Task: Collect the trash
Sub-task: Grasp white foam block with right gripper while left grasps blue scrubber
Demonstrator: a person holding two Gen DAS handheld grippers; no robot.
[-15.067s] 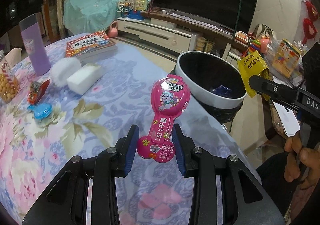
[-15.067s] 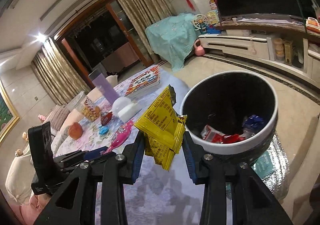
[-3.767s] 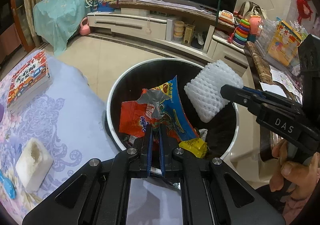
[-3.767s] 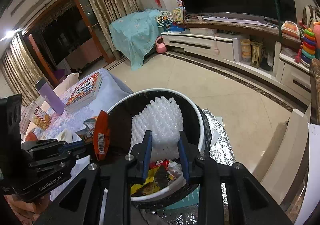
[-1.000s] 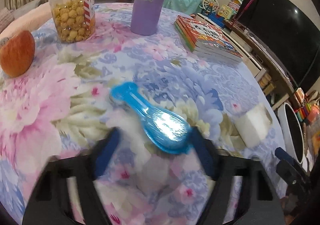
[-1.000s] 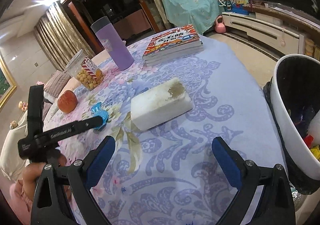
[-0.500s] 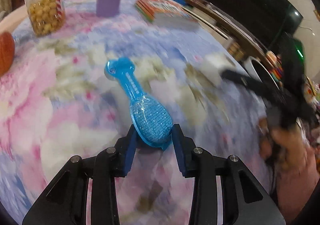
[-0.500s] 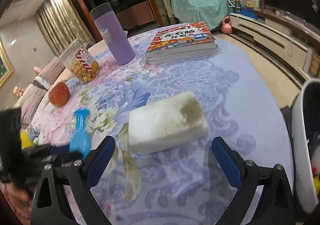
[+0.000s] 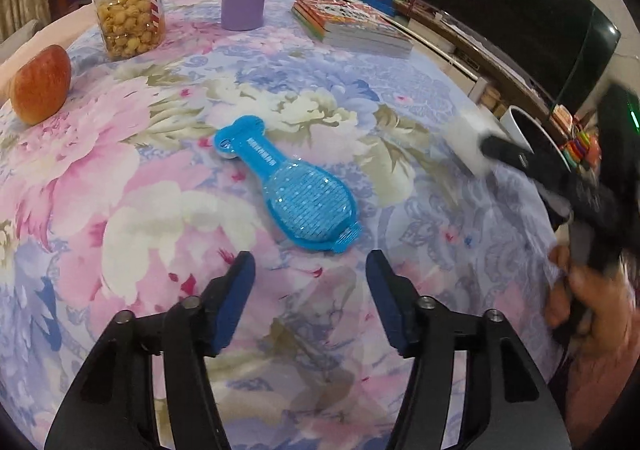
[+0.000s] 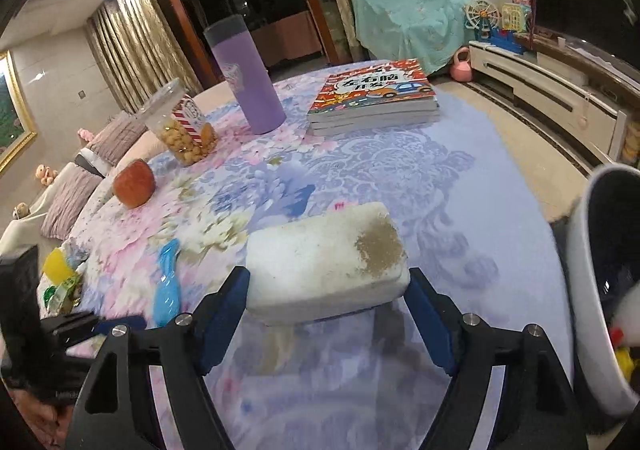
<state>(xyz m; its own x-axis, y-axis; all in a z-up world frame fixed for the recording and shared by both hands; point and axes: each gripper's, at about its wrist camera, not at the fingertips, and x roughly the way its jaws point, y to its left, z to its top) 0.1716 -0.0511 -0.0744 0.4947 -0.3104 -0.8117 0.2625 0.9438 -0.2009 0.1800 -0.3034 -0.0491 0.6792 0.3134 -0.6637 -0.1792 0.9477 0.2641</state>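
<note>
White foam block (image 10: 326, 264), stained brown at its right end, lies on the flowered tablecloth (image 10: 460, 186) between the right gripper's (image 10: 328, 320) blue-padded fingers (image 10: 222, 314). The jaws have just been closing and now stand at either end of the block; the left pad looks to be at its edge and the right pad just beside it, though whether they press cannot be told.

Blue plastic wrapper (image 9: 286, 196), bone-shaped at one end and rounded at the other, lies flat on the cloth just ahead of the left gripper (image 9: 310, 294). Those jaws have just been opening and stand apart with nothing between them, the wrapper's near tip just beyond the fingertips. A line of print runs along its neck but is too small to read.

To the right of the right fingers a white-rimmed bin (image 10: 592, 290) is cut off by the frame edge; scraps of red, yellow and white show inside.

Farther ahead of the fingers stand a purple tumbler (image 10: 246, 80) with a small cartoon label, a clear tub of yellow snack balls (image 9: 128, 4) with a red-striped label, an apple (image 9: 38, 84), and a stack of books (image 10: 376, 96) whose top cover bears red Chinese characters and a cartoon car.

In the left wrist view the right gripper and the hand (image 9: 582, 302) holding it are blurred.
</note>
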